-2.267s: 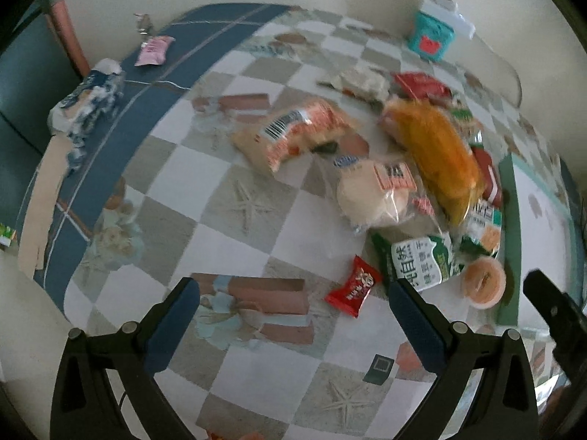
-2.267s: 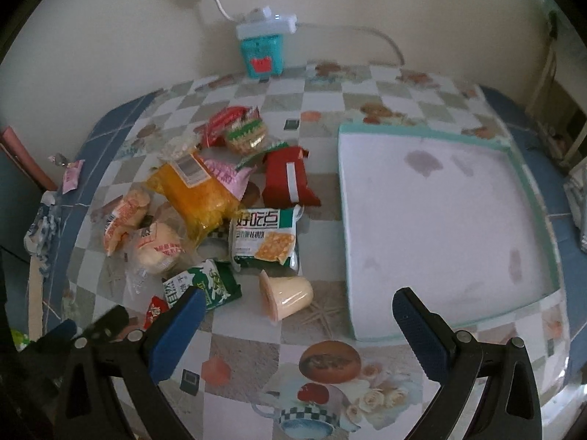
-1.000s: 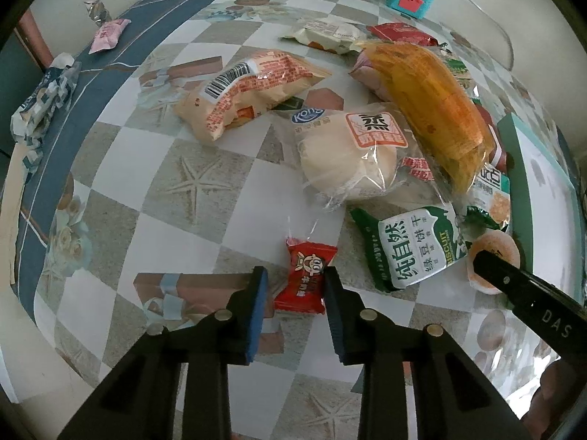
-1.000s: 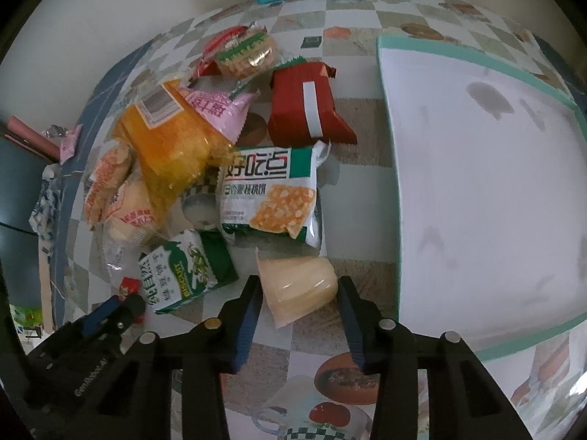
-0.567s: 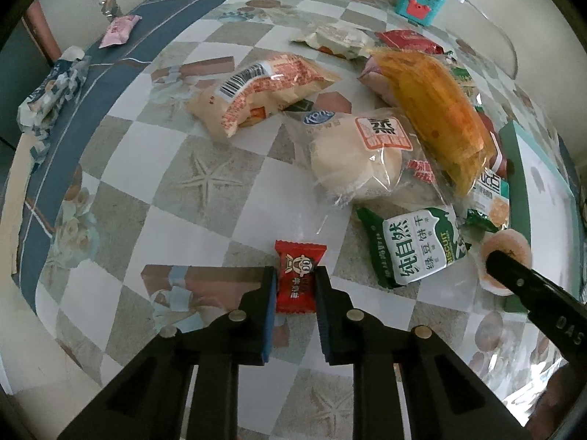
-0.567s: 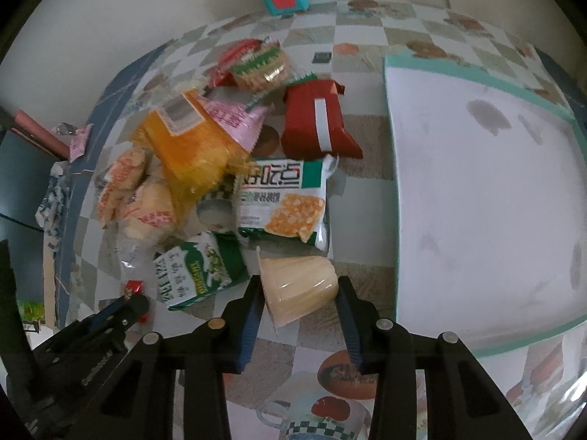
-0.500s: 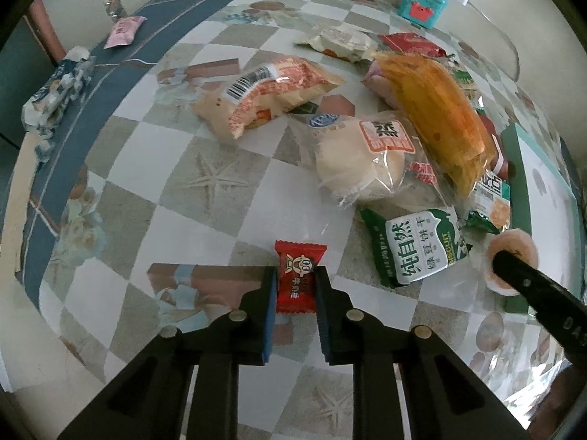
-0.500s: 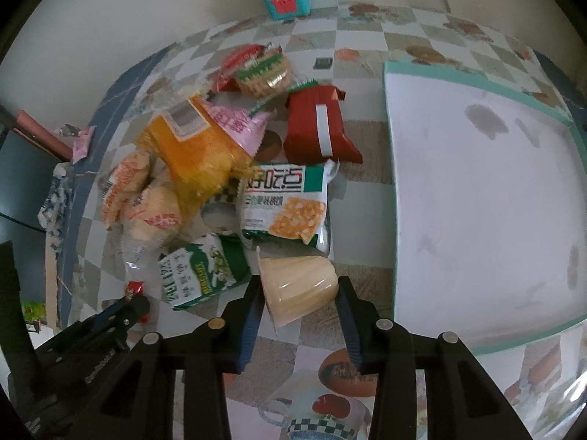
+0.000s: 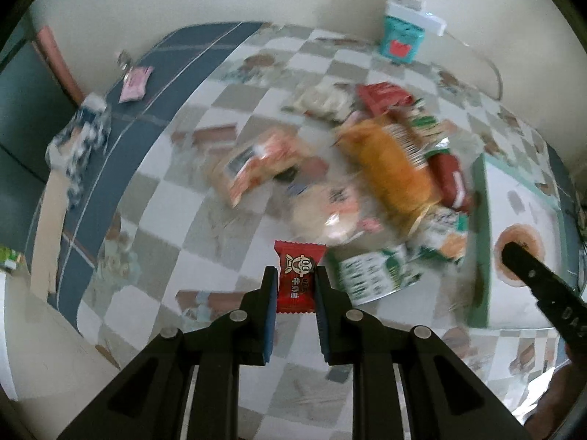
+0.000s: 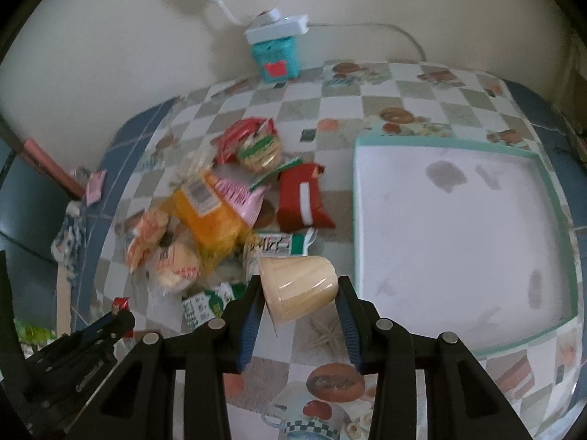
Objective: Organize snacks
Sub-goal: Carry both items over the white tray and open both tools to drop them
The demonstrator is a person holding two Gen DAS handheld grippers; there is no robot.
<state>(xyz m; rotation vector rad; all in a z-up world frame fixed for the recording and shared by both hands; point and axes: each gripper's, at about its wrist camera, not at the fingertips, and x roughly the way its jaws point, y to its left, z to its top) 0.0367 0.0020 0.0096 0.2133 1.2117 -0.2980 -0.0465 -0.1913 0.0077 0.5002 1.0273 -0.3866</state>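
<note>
Snack pile (image 10: 227, 212) lies left of the tray (image 10: 543, 168), box (image 10: 275, 51) behind both

- Left wrist view: snack pile (image 9: 370, 183) at 1 o'clock is motion-blurred, pack text unreadable.
- Green-white pack (image 9: 370, 275) just right of the red candy (image 9: 296, 278): print smeared.
- Jelly cup (image 9: 513, 253) at 3 o'clock partly covered by the right gripper's finger (image 9: 539, 282).
- Tray (image 9: 480, 220): near rim blurred, right side cut off by the lens edge.
- Right wrist view: cracker pack (image 10: 282, 245) partly hidden behind the jelly cup.
- Left gripper (image 10: 117, 321) at 8 o'clock: body cut off by the lens edge; candy mostly hidden between its fingers.
</note>
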